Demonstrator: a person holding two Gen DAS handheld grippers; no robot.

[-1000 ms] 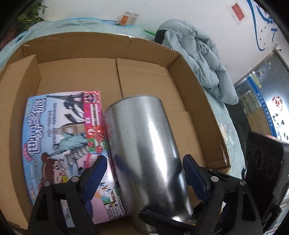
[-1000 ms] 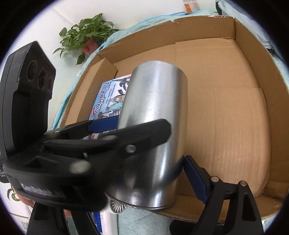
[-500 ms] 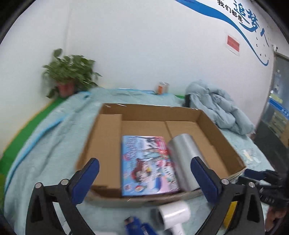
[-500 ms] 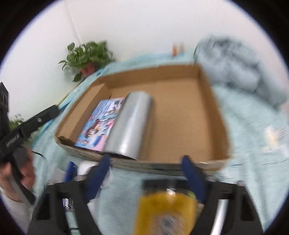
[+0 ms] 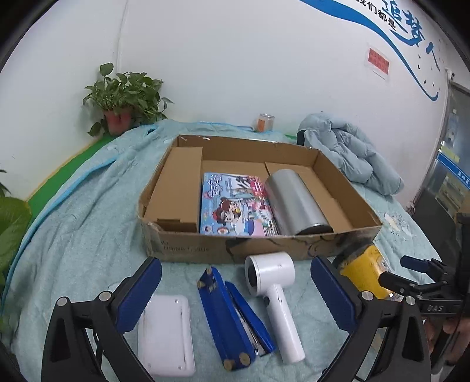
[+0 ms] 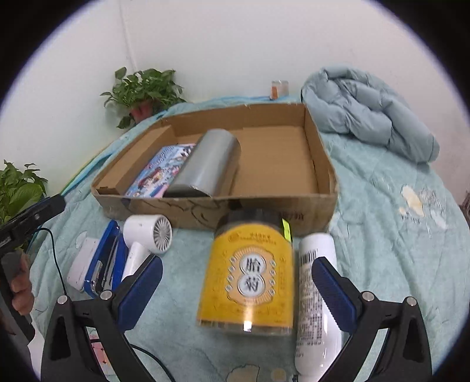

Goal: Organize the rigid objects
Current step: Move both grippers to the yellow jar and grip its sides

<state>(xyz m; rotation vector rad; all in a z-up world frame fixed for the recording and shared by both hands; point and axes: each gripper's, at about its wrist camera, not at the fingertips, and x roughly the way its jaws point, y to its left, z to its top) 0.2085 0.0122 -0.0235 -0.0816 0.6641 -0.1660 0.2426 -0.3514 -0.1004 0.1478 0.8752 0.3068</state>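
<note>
Grippers — left (image 5: pixel 233 296) and right (image 6: pixel 236 293) — have just opened wide, gripping nothing. Steel can (image 5: pixel 295 202) lies inside box (image 5: pixel 337 242), right of game (image 5: pixel 235 204); dryer (image 5: pixel 273 291), stapler (image 5: pixel 235 317), jar (image 6: pixel 248 279) lie nearer.

The yellow jar (image 6: pixel 248 279) carries a label with two big Chinese characters, 胎菊, each in a white circle; the small line above them is too blurred to read. The white bottle (image 6: pixel 315 293) just beside it shows a barcode and fine print that I cannot read. On the wall, the blue lettering (image 5: pixel 376 13) reads partly 我们都是, with larger characters after it. The red sign (image 5: pixel 378 61) is not legible. The right tool (image 5: pixel 434 296) bears "DAS". The printing on the cardboard box (image 5: pixel 188 248) is illegible.
</note>
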